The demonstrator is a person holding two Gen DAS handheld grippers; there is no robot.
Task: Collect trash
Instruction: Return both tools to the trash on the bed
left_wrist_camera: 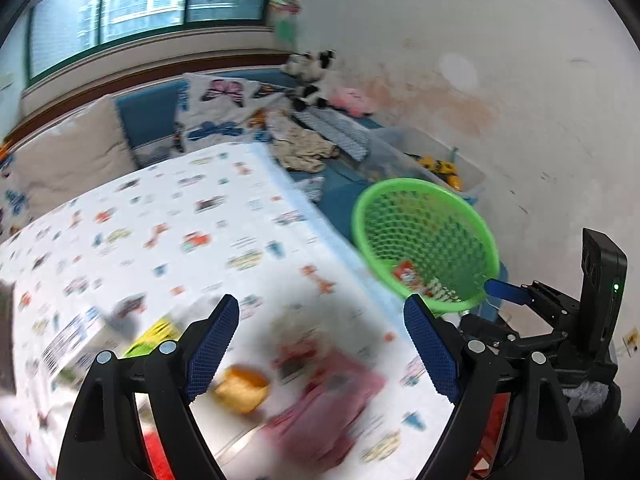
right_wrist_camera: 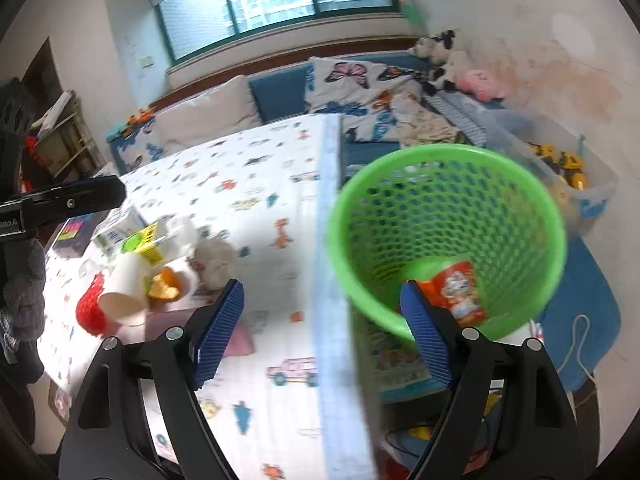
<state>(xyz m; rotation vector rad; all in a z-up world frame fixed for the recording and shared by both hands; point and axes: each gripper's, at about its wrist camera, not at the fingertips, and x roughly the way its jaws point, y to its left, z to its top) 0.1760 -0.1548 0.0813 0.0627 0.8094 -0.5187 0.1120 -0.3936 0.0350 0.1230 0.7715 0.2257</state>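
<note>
Left wrist view: the left gripper (left_wrist_camera: 321, 340) is hanging wide and empty over blurred trash (left_wrist_camera: 320, 408) at lower centre of the tabletop (left_wrist_camera: 168, 216).

Right wrist view: the right gripper (right_wrist_camera: 322, 322) is spreading empty fingers; the green basket (right_wrist_camera: 448, 240), centre right, is holding one red wrapper (right_wrist_camera: 460, 292), while a paper cup (right_wrist_camera: 124, 292) and orange peel (right_wrist_camera: 166, 284) are waiting at left.

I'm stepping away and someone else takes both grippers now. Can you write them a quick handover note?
Left gripper: jaws open, nothing between them, above the table's trash.
Right gripper: jaws open, empty, beside the green basket.
Done: a red snack wrapper lies in the basket, which sits off the table edge.
Left on the patterned tablecloth: paper cup, orange peel, red mesh, milk carton, crumpled tissue, pink wrapper.
</note>
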